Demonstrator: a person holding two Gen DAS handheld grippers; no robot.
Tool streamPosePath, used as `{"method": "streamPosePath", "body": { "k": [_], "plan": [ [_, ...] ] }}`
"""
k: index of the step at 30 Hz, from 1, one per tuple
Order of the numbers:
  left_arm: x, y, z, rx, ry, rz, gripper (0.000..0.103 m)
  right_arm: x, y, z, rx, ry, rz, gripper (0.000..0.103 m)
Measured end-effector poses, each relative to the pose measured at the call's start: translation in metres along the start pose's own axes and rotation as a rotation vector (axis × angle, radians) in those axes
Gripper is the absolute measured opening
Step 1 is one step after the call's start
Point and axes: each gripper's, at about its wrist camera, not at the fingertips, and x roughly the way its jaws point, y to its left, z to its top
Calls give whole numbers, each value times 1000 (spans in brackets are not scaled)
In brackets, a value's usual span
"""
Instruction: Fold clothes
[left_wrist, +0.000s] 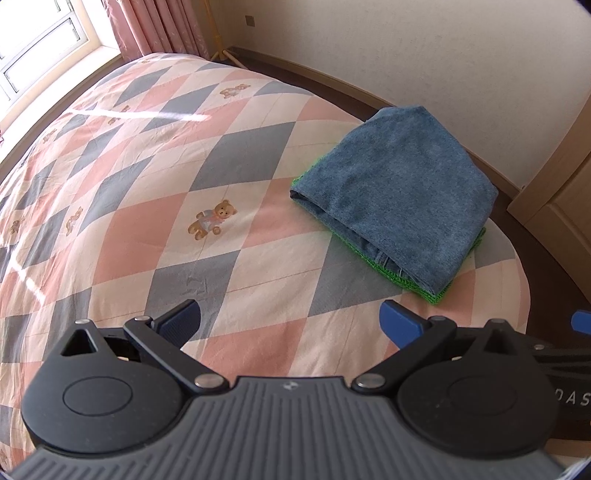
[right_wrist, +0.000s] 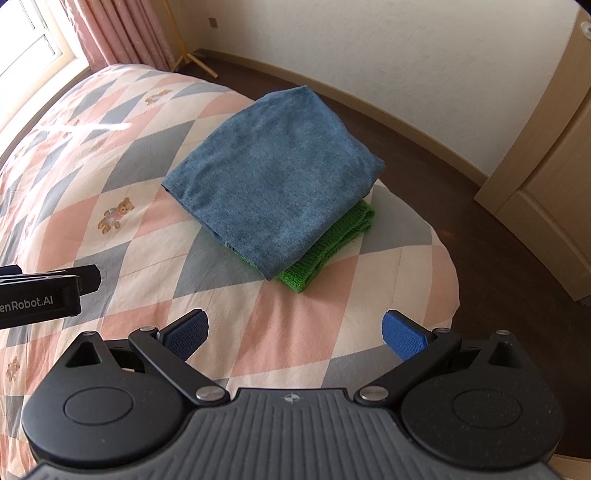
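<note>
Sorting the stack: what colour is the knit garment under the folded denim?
Bright green, clearest in the right wrist view.

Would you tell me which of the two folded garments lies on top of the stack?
The blue denim garment lies on top; the green knit only peeks out beneath it.

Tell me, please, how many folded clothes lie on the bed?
2. The blue garment lies on top, near the bed's corner. The green knit lies under it, showing only at the edges. Another piece hidden between them cannot be ruled out.
</note>
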Motion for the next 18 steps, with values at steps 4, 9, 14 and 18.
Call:
{"method": "streamPosePath", "body": {
  "k": [4, 9, 14, 18],
  "plan": [
    [6, -1, 7, -3, 10, -3, 102, 7, 0, 7, -8, 13, 1, 103],
    [13, -4, 17, 2, 12, 5, 102, 14, -2, 14, -19, 24, 0, 103],
    [20, -8, 24, -4, 18, 9, 102, 21, -6, 22, -29, 37, 5, 103],
    [26, -13, 28, -5, 26, 12, 102, 27, -10, 29, -41, 48, 10, 103]
  ]
}}
